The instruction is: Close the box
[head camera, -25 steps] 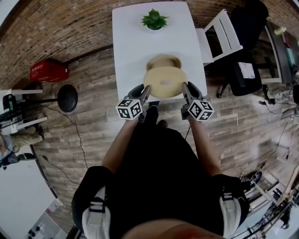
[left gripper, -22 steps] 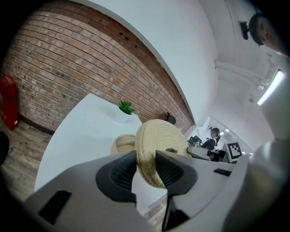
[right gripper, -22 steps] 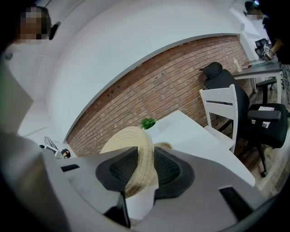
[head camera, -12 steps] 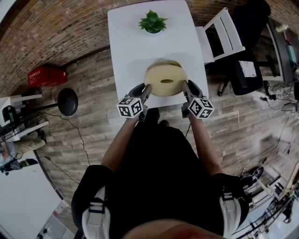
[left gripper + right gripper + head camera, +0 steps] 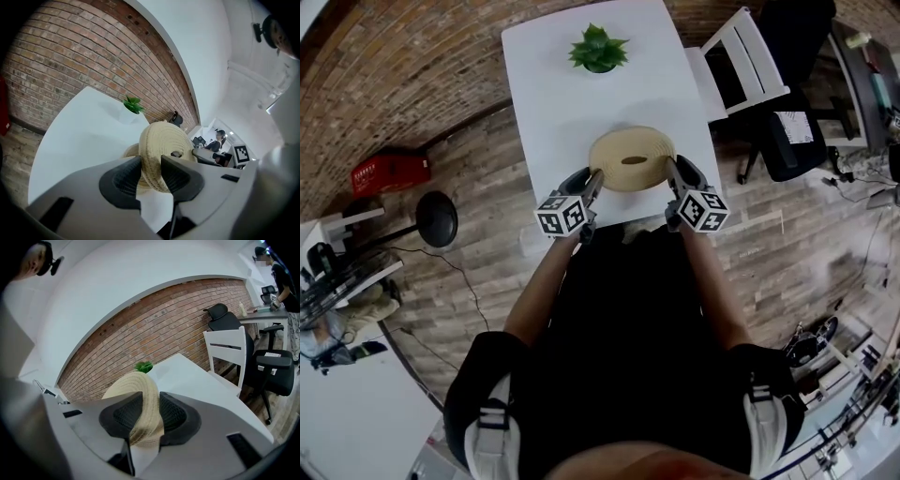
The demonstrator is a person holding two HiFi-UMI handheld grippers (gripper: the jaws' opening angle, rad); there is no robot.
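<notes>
A round woven straw lid (image 5: 631,159) with a small hole in its middle hangs over the near half of the white table (image 5: 553,103). My left gripper (image 5: 593,180) is shut on the lid's left rim and my right gripper (image 5: 671,173) on its right rim. In the left gripper view the pads (image 5: 125,174) press on the lid's edge (image 5: 166,140), and a sliver of the woven box (image 5: 129,151) shows behind and below it. The right gripper view has the lid (image 5: 133,385) pinched between that gripper's (image 5: 151,414) dark pads. From the head view the box is hidden under the lid.
A small green potted plant (image 5: 598,49) stands at the table's far end. A white chair (image 5: 741,56) and a black office chair (image 5: 792,141) are to the right. On the wooden floor at left are a red crate (image 5: 389,173) and a black stool (image 5: 438,218).
Both grippers have carried the lid away from me, over the woven box. The box showed behind the lid before and is now covered by it.
</notes>
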